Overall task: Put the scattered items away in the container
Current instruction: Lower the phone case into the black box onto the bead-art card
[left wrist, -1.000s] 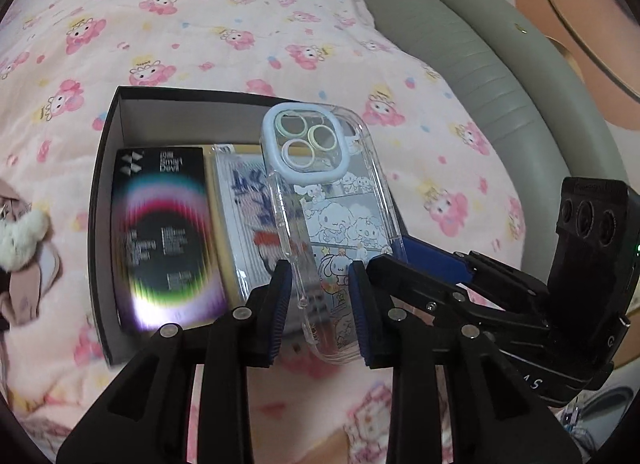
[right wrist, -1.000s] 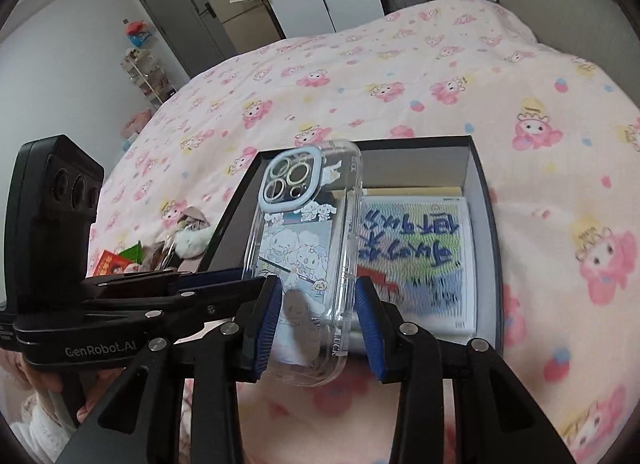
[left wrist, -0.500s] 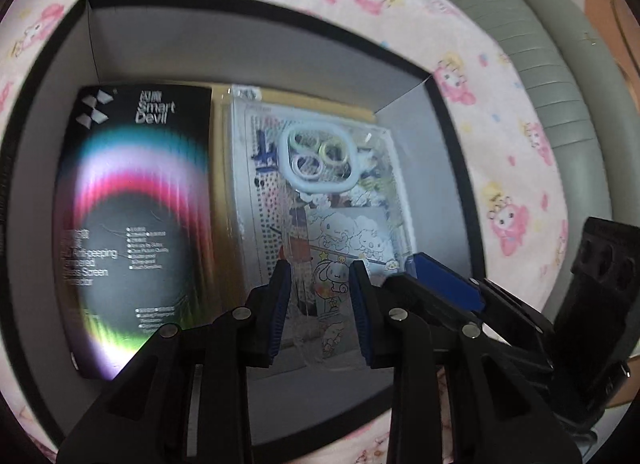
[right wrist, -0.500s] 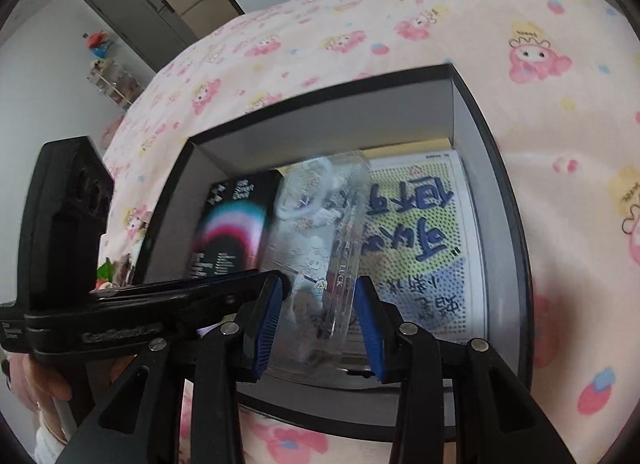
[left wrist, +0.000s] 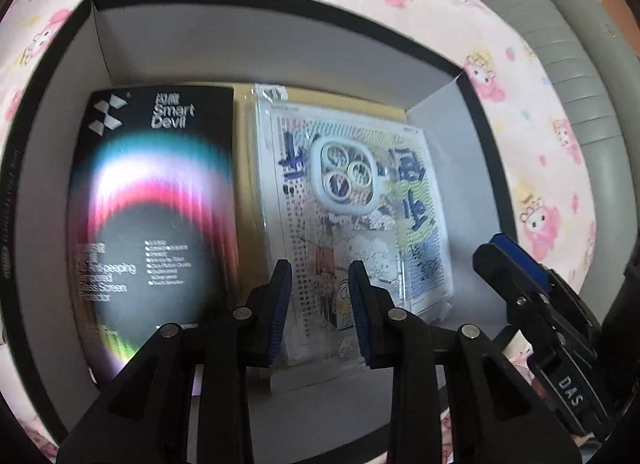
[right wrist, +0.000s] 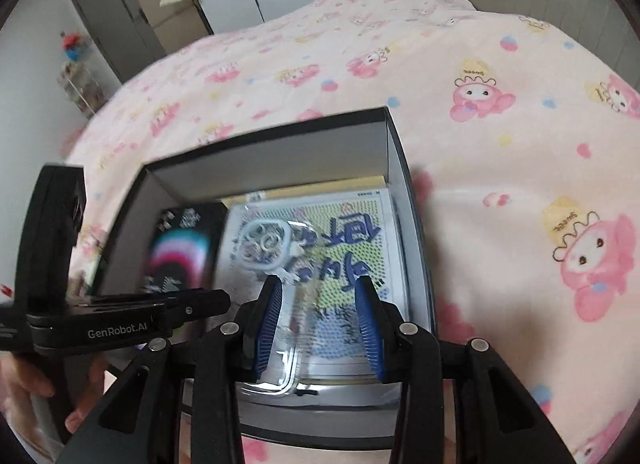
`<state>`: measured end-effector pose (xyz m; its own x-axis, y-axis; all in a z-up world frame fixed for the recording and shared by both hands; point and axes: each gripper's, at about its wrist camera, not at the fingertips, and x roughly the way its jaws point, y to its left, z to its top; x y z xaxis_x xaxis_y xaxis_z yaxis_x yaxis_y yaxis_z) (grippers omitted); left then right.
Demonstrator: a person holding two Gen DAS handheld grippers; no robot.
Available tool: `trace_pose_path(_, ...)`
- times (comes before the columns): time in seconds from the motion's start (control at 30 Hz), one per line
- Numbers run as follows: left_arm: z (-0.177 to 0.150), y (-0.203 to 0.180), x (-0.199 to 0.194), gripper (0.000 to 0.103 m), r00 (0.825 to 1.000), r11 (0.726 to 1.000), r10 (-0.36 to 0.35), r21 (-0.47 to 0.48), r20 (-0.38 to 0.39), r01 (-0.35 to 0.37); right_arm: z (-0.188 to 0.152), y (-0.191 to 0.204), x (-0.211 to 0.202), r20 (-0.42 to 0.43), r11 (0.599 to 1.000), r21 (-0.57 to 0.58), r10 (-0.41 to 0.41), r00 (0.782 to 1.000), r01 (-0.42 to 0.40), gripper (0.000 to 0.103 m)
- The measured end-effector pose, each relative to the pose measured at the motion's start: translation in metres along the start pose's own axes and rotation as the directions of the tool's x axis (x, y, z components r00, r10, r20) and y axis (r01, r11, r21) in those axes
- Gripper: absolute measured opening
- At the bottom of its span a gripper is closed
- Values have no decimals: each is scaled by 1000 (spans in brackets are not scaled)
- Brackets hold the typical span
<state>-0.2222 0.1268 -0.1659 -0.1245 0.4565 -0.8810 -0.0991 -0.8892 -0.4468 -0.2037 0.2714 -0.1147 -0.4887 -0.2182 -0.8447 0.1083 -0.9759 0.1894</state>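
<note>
Left gripper (left wrist: pixel 320 304): the blue pads sit on either side of the bottom end of the clear phone case (left wrist: pixel 344 180). The case is see-through and a bit smeared, so honestly I can't tell if they're pinching it or just framing it.

Same story with the right gripper (right wrist: pixel 318 312). Its pads are spread around the lower edge of the case (right wrist: pixel 264 244), and whether they actually bite on it isn't readable either.

The case itself is down inside the black box (left wrist: pixel 240 48). It lies on top of the bagged bead-art kit (left wrist: pixel 420 200) with its white camera ring toward the far wall. In the left wrist view that's middle to right of centre in the frame.

To the left of the kit, also in the box, is the black Smart Devil screen protector pack (left wrist: pixel 152 204) with the rainbow arc, lying flat just beside the kit.

In the right wrist view the box (right wrist: pixel 280 168) fills the lower middle. The kit (right wrist: pixel 352 264) is against its right wall and the protector pack (right wrist: pixel 180 256) is at left, blurry. The left gripper pokes in from the left edge, its tip close to the case.

The box sits on a pink cartoon-print blanket (right wrist: pixel 480 184). There's grey upholstery (left wrist: pixel 560 44) at the upper right of the left view and a grey door (right wrist: pixel 108 12) at the upper left of the right view.
</note>
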Motion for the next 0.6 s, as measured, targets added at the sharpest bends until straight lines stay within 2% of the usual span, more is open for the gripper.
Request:
trace_pose_path(0.1,-4,-5,1,31,1000,1000,1,-10,28,-1,2,-13,-16,64,999,46,-10,998,7,35)
trace_pose_path(0.17,-5,-10,6,32,999,999,38,-12,24,-38,5,-23,-24,105,996,83,-34,994,26,35)
trace_pose_path(0.23,-4,-14,11,32,997,998,69,-7,21,-69,8,-28,-21,102,993,107,-52,993,41,35)
trace_pose_path(0.33,-3,-29,16,33,997,996,81,23,16,-81,8,-31,-15,77,992,125,-31,997,22,36)
trace_pose_path(0.53,-9,-56,29,33,996,994,-61,84,-63,66,9,-33,-15,94,991,134,-45,995,32,35)
trace_pose_path(0.6,-12,-55,23,33,998,995,-64,81,-29,66,9,-40,-16,98,986,164,-43,994,27,35)
